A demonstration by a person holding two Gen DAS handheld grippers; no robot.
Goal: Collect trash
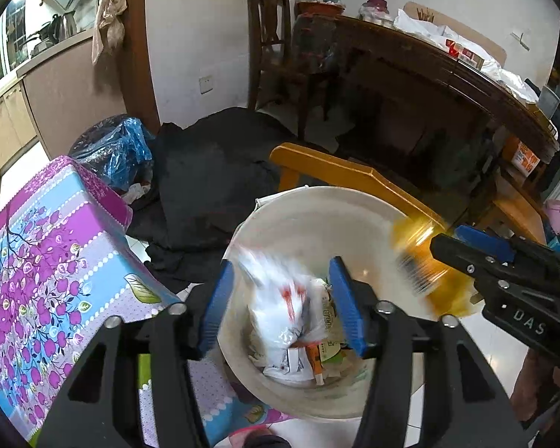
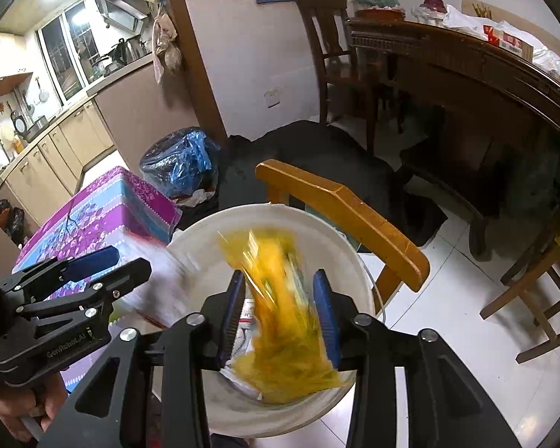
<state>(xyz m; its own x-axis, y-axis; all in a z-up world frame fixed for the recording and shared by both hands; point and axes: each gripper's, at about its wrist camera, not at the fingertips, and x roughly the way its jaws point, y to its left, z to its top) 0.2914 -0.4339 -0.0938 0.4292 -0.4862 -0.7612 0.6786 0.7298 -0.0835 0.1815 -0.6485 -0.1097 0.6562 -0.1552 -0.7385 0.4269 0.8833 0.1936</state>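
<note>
A white bucket (image 1: 298, 201) (image 2: 205, 224) stands on the floor below both grippers, with wrappers and paper scraps in its bottom. My left gripper (image 1: 282, 272) (image 2: 130, 257) hangs over it, open. A motion-blurred white plastic bag with red print (image 1: 280, 298) is between its blue pads, with a gap on each side. My right gripper (image 2: 279, 276) (image 1: 463, 239) is open over the bucket's right half. A blurred yellow wrapper (image 2: 280, 317) (image 1: 422, 268) streaks down between its pads into the bucket.
A floral purple-and-blue box (image 1: 56, 261) touches the bucket's left side. A yellow wooden chair (image 1: 354, 179) stands just behind it. Farther back are a bin lined with blue plastic (image 1: 119, 145), a dark cloth heap (image 1: 212, 171) and a cluttered dark table (image 1: 429, 74).
</note>
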